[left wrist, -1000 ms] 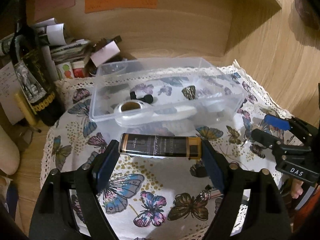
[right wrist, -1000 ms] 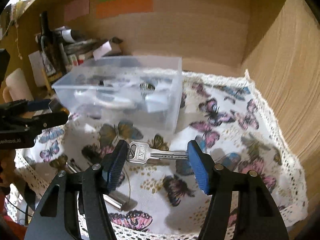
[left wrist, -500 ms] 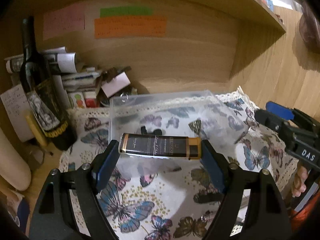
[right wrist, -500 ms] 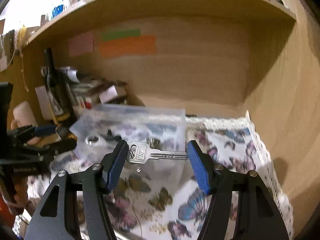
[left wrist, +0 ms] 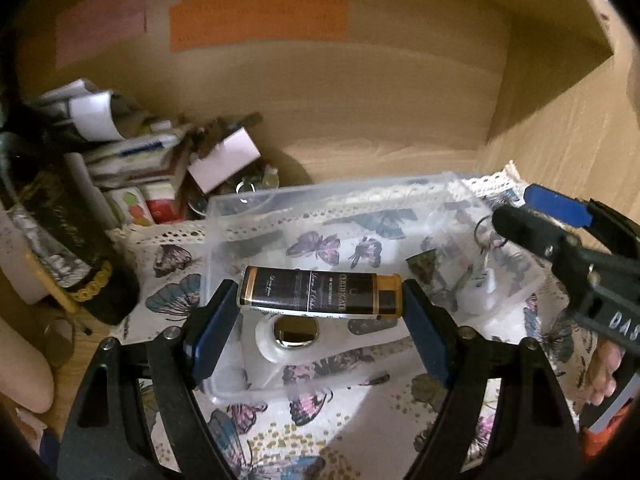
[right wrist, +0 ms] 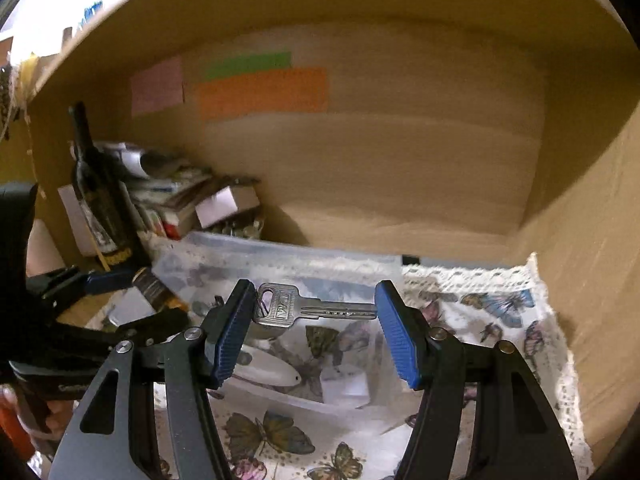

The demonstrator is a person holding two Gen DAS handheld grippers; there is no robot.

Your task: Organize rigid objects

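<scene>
Clamping a glossy black tube (left wrist: 320, 290), left gripper (left wrist: 318, 322); right gripper (right wrist: 316, 330) pinches a flat metal key (right wrist: 304, 308).

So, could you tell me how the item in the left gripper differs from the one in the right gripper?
The left gripper holds a black lighter with gold bands and print; the right gripper holds a plain silver key. The lighter is a thick block filling the span between the pads, while the key is thin and flat, with a broad head and narrow blade. Both lie crosswise, clamped end to end, above the clear plastic box.
</scene>
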